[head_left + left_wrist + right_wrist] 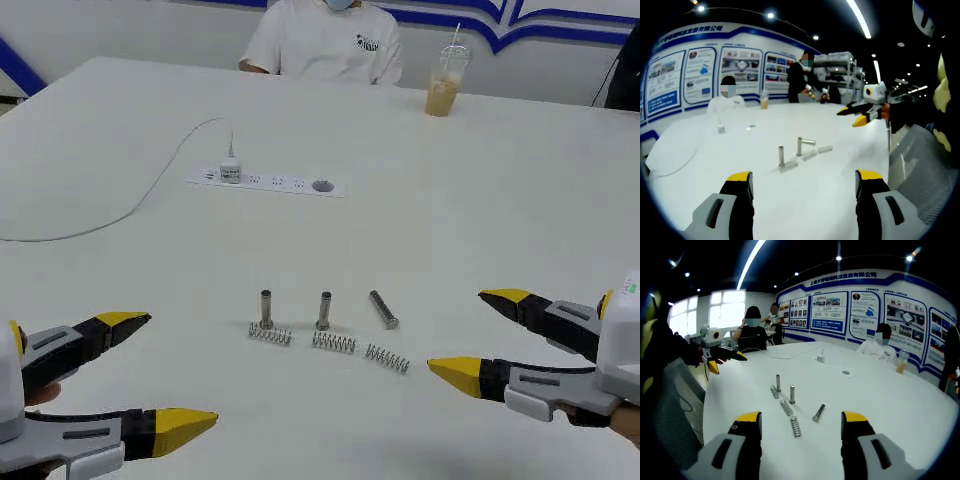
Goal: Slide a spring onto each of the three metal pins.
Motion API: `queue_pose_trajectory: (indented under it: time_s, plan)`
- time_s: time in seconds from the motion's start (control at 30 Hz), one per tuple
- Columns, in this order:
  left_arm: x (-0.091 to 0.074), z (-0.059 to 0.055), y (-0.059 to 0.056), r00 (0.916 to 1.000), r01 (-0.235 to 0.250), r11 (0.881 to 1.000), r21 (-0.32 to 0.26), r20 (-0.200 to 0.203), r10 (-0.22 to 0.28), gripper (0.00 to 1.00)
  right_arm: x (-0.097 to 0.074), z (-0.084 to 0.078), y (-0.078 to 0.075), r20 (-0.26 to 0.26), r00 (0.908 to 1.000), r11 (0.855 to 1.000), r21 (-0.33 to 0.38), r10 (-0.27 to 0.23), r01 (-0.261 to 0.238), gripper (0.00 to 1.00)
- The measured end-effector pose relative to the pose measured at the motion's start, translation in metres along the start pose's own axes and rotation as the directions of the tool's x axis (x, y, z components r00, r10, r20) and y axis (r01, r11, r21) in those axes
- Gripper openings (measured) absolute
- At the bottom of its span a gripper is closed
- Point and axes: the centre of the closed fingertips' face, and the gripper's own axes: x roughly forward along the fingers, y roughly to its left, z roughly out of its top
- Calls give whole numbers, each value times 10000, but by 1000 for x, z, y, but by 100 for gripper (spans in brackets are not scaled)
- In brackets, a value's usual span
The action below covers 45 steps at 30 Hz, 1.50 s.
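Springs (pixel 333 342) loose beside bare pins (pixel 324 310)

Readable text: none; every marking is too small or too blurred to make out.
Wall heading (pixel 845 276): one row of blue characters, seen in the right gripper view above the wall panels (pixel 829 312); illegible.
Panel print: pictures and fine lines of text inside blue frames; unreadable.
Shirt print (pixel 367 42): small dark mark on the chest of the white T-shirt (pixel 310 45) beyond the far edge of the table (pixel 480 230); illegible.
Green mark (pixel 630 288): on the white body of the right gripper (pixel 472 332); too small to read.
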Motion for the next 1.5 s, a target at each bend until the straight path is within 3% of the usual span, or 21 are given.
queue_pose_trajectory:
  time_s: [0.73, 1.0, 1.5]
  plan:
    - [2, -2, 1, 10000, 28, 10000, -37, -85, -28, 85, 43, 9, -30, -949, 9937, 9974, 354, -595, 631, 45]
    - [3, -2, 0, 9999, 50, 10000, -38, -117, -50, 85, 65, 5, -38, -1413, 9866, 9951, 443, -811, 881, 37]
    - [2, -5, 0, 9998, 30, 10000, -45, -195, -31, 84, 102, -15, -52, -2349, 9661, 9890, 746, -1067, 1274, 27]
